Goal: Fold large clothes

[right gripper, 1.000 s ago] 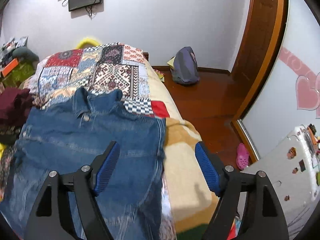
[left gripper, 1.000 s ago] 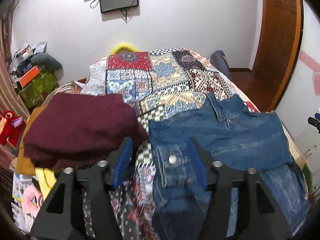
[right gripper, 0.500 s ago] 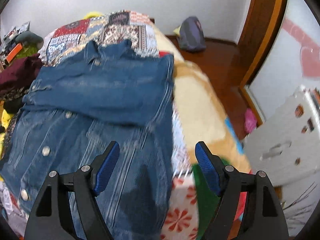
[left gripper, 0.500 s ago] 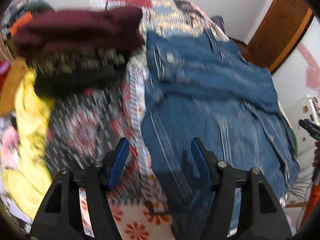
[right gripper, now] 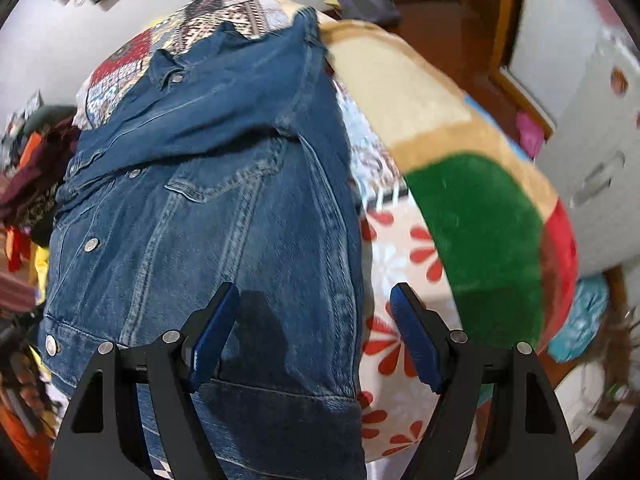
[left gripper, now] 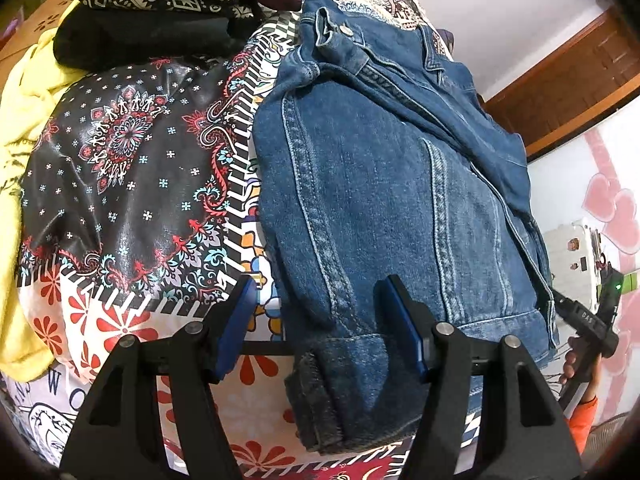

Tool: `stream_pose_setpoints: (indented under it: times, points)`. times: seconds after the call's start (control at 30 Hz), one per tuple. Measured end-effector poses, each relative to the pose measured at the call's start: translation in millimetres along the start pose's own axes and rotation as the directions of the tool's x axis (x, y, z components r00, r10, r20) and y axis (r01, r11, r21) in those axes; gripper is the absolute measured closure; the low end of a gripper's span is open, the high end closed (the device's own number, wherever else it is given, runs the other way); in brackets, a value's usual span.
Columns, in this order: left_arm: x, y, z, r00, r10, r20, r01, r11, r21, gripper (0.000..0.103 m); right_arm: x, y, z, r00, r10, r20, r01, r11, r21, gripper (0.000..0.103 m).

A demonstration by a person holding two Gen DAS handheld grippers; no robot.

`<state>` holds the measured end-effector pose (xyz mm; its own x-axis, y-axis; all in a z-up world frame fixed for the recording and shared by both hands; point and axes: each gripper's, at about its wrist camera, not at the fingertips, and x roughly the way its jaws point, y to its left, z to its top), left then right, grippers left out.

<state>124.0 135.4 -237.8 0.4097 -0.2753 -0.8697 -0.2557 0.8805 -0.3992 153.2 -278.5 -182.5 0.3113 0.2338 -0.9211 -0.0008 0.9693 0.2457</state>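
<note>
My left tool (left gripper: 316, 320) hangs wide, empty, over the denim jacket (left gripper: 384, 200) on the bed (left gripper: 132, 184); its hem corner hides under my frame. My right tool (right gripper: 314, 334), equally wide, straddles the jacket's blurred right edge. Both have dropped closer since earlier.

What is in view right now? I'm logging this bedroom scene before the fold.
denim jacket: one, blue, flat on the bed, sleeves folded across
bedspread: one, patterned, under the jacket
folded clothes: a stack, maroon, patterned, black, far left of the jacket
yellow cloth: one, left edge
blanket: one, tan, green, red, right of the jacket
left gripper: open, over the hem's left corner
right gripper: open, over the hem's right corner
</note>
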Motion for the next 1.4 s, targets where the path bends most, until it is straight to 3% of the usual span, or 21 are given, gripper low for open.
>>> stream_pose_setpoints:
  times: [0.1,0.23,0.27,0.33,0.4,0.5,0.67,0.87,1.0,1.2,1.4]
  points:
    - [-4.2,-11.5,-1.8,0.999,-0.04,0.003,0.039,0.998,0.057,0.039,0.3,-2.1,-2.3,0.999,0.031,0.032,-0.032,0.999,0.015,0.029]
    - [-6.3,-24.1,-1.4,0.999,-0.036,0.009,0.034,0.992,0.124,0.057,4.8,0.5,-1.2,0.995,0.094,0.033,-0.094,0.996,0.01,0.057]
    - [-5.8,-25.3,0.3,1.0,-0.03,0.009,0.028,0.991,0.129,0.066,7.2,3.2,-0.5,0.995,0.092,0.025,-0.093,0.996,0.003,0.061]
    - [-7.1,-25.3,3.6,1.0,-0.023,0.013,0.021,0.991,0.133,0.076,9.3,8.6,0.9,0.996,0.094,0.009,-0.094,0.995,-0.025,0.085]
    - [-11.0,-23.5,7.8,0.998,-0.062,0.026,0.059,0.991,0.119,0.082,8.8,11.2,5.6,0.993,0.117,0.003,-0.117,0.993,-0.027,0.092]
    - [-17.1,-22.3,18.8,0.994,-0.1,0.04,0.096,0.99,0.102,0.086,-1.7,20.5,17.4,0.989,0.145,0.031,-0.143,0.988,-0.067,0.092]
    - [-44.4,-38.0,55.1,0.977,-0.175,0.118,0.16,0.98,0.12,0.089,-29.5,42.0,47.5,0.982,0.129,0.139,-0.106,0.982,-0.158,0.093]
    - [-76.7,-67.6,119.8,0.946,-0.219,0.238,0.181,0.968,0.171,0.089,-51.0,54.3,109.5,0.955,0.149,0.257,-0.104,0.978,-0.18,0.093]
    - [-83.1,-80.7,172.7,0.928,-0.191,0.318,0.139,0.974,0.18,0.089,-46.7,55.0,153.7,0.944,0.14,0.3,-0.097,0.983,-0.154,0.093]
    - [-29.8,-78.2,245.2,0.942,-0.072,0.329,0.031,0.991,0.128,0.09,-16.6,55.4,220.6,0.928,0.146,0.344,-0.119,0.988,-0.1,0.093]
    - [55.0,-48.4,284.7,0.973,0.02,0.232,-0.031,0.998,0.046,0.089,56.9,50.2,256.9,0.962,0.102,0.254,-0.094,0.995,-0.044,0.093]
